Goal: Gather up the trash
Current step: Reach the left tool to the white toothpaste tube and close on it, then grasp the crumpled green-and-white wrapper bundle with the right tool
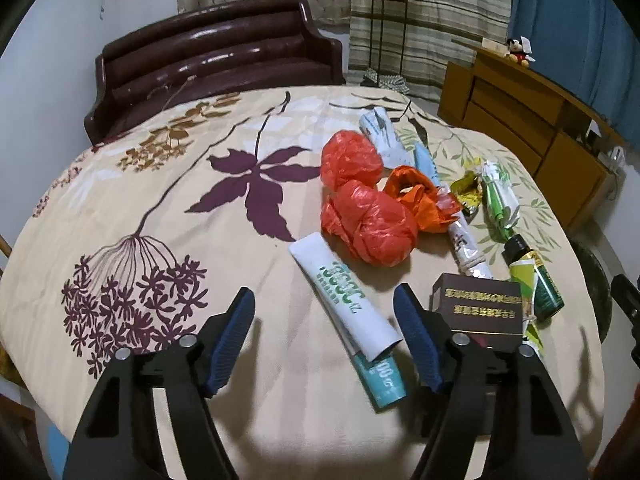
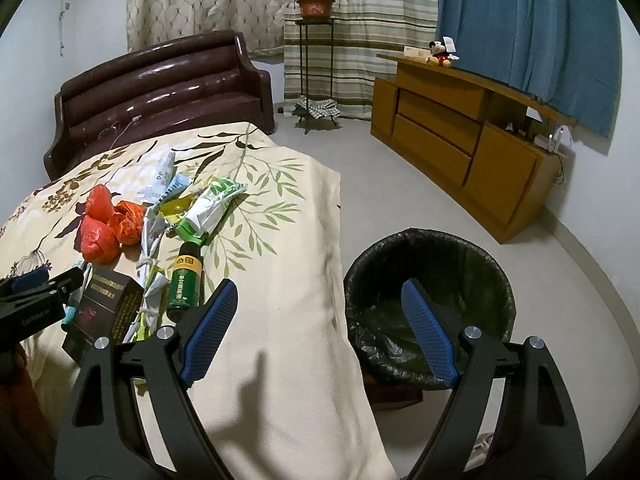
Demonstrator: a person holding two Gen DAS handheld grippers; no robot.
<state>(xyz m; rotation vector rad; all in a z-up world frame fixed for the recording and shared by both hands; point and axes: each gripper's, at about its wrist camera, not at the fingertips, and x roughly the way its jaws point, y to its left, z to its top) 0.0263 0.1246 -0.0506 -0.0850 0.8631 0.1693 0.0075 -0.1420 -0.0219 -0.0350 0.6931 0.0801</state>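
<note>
Now my left tongs (image 1: 324, 308) stand wide and empty over the bedspread (image 1: 160, 200), the white tube (image 1: 344, 300) lying between their tips. Then my right tongs (image 2: 320, 300) gape empty too, trash bin (image 2: 432, 264) just beyond the right tip, green bottle (image 2: 184, 280) beside the left.

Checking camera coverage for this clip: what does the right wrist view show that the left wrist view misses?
Only the right wrist view shows the black-lined trash bin on the floor beside the bed. Only the left wrist view shows the whole white toothpaste tube, between the open left gripper fingers. Both show the red plastic bags, dark box and green bottle.
</note>
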